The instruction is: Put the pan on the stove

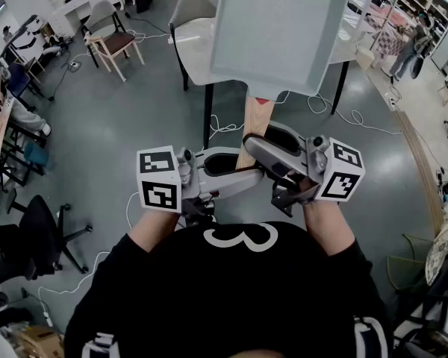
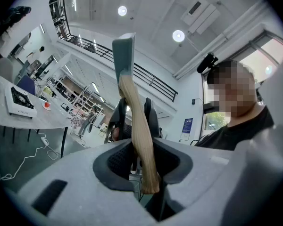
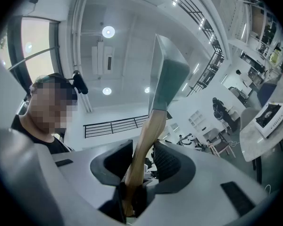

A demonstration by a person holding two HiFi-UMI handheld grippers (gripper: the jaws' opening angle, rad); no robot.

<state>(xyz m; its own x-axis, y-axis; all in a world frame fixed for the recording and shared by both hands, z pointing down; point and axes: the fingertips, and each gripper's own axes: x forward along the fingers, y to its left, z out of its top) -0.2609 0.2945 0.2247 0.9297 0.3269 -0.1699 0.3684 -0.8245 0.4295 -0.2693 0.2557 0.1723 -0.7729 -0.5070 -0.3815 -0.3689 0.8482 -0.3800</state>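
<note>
A grey square pan [image 1: 276, 28] with a wooden handle [image 1: 252, 125] is held up in the air in front of me, its underside toward the head view. My left gripper [image 1: 235, 171] and right gripper [image 1: 263, 149] are both shut on the handle from opposite sides. In the left gripper view the handle [image 2: 139, 135] runs up between the jaws to the pan [image 2: 124, 51]. The right gripper view shows the same handle [image 3: 144, 145] and pan [image 3: 170, 76]. A portable stove [image 2: 20, 101] sits on a grey table [image 2: 19, 121]; the stove [image 3: 271, 115] also appears far right. The pan hides it in the head view.
A white table [image 1: 198, 43] with black legs stands ahead, mostly behind the pan. A wooden chair [image 1: 112, 39] is at the back left, a black office chair [image 1: 37, 230] at the left. Cables [image 1: 343, 114] lie on the grey floor. People stand far off.
</note>
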